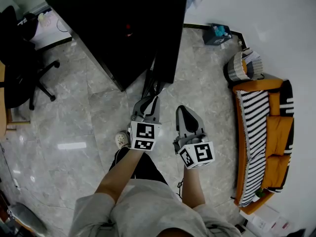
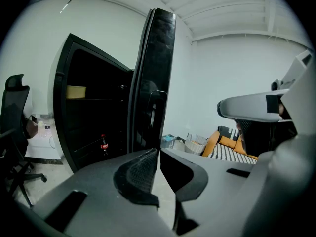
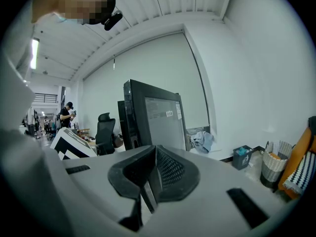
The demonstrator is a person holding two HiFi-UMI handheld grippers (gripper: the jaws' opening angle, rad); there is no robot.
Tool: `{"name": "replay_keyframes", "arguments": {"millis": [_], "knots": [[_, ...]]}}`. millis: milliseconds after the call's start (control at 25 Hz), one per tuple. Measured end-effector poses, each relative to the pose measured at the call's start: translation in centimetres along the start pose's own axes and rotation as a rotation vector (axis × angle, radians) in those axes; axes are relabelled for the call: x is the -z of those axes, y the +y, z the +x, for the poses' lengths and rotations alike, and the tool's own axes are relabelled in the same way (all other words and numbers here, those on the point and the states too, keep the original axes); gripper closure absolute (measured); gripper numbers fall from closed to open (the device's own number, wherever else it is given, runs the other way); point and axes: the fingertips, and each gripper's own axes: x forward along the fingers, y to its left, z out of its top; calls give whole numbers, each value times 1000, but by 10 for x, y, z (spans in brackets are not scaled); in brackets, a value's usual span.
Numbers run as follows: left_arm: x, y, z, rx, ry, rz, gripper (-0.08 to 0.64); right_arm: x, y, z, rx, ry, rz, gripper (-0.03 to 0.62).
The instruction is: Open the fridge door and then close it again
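The fridge stands just ahead. Its door is swung wide open and shows edge-on in the left gripper view.

The door is a tall, stiff slab on hinges. It is probably heavy but should swing freely, and its glossy black face looks slippery. A flat push on the outer face near the free edge should serve better than a pinch.

The left gripper has its jaws all but pressed together with nothing between them, and it is short of the door. The right gripper is likewise closed and empty.

A bottle stands inside the fridge, clear of the rim as far as I can tell. Dark cables lie at the door's foot and may snag. The chair, basket, bin and sofa sit well apart from the door's swing.
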Motion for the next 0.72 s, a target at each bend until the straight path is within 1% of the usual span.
{"name": "replay_keyframes", "arguments": {"millis": [320,720], "knots": [[1,23,-6,-32,-3,4,529,0,9,7,-20,-2,-1,569],[0,65,-17,-99,-7,-28,529,-3,19,14,-39,-2,-6,569]]}}
